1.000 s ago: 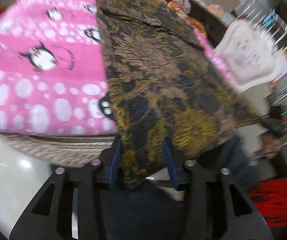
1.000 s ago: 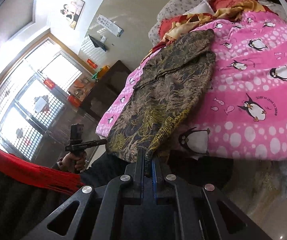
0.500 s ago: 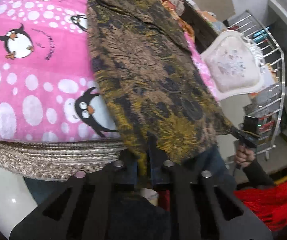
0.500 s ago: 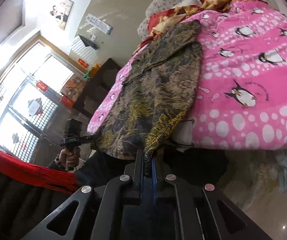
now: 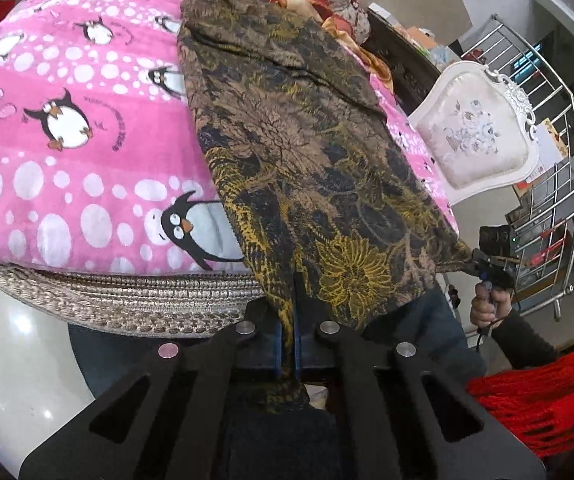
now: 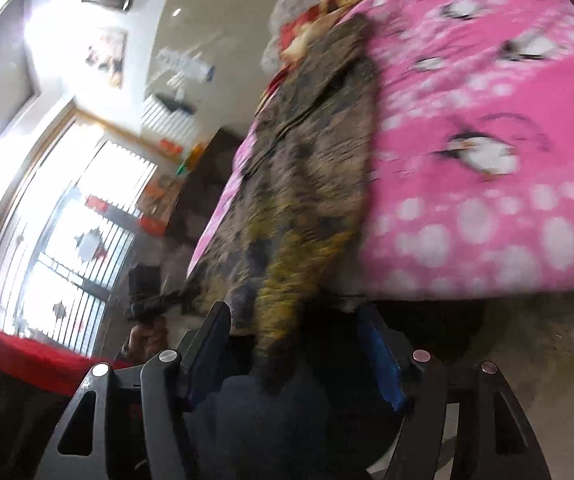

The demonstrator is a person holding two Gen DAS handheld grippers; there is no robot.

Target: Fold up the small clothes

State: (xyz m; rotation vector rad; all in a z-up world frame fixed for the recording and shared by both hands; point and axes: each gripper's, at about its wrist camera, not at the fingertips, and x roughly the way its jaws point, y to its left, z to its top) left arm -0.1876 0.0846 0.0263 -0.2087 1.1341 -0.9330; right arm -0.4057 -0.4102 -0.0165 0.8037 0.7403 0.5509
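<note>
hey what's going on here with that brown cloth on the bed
A person with a gripper in each hand is folding a brown and yellow patterned garment laid on a pink penguin blanket. The left gripper is shut on the garment's near edge, which hangs off the bed. The right gripper is opening; a corner of the cloth hangs between its fingers, but the pads no longer press it.

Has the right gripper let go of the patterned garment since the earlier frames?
Yes. The right gripper is opening, its pads apart; the garment's corner hangs loose between them, over the pink blanket's edge.
</note>
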